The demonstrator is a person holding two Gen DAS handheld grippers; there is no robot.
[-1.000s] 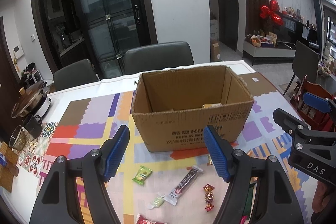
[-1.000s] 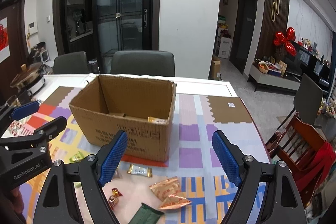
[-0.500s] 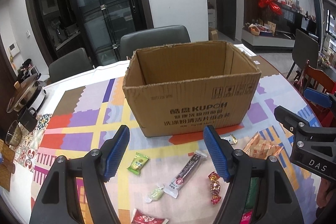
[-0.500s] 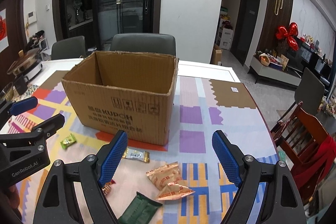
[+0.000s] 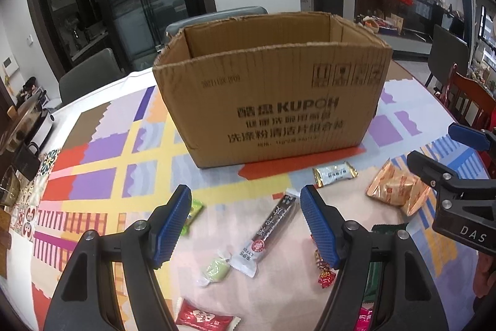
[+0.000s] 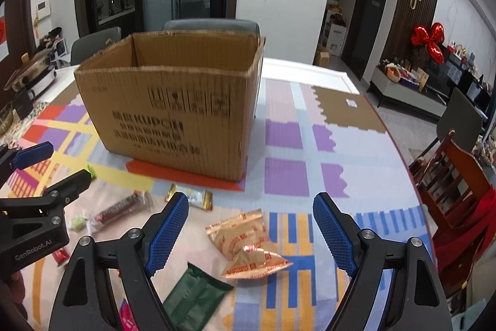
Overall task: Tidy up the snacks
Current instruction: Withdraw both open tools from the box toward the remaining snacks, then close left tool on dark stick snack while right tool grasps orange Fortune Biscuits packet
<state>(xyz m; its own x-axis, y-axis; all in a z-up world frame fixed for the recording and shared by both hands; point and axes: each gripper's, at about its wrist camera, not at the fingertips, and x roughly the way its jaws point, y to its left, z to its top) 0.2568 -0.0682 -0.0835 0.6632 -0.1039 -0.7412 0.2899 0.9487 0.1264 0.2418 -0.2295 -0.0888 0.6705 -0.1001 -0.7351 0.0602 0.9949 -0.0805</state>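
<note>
Both of my grippers hang with jaws wide and nothing between the blue pads: the left gripper (image 5: 245, 208) above a long dark snack bar (image 5: 272, 227), the right gripper (image 6: 250, 214) above two shiny orange snack packets (image 6: 245, 239). Beyond these scattered snacks, the open brown cardboard box (image 5: 272, 110) stands upright on the colourful patterned tablecloth (image 6: 285, 138).

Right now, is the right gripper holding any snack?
No; the right gripper is open, the orange packets lying untouched below.
</note>
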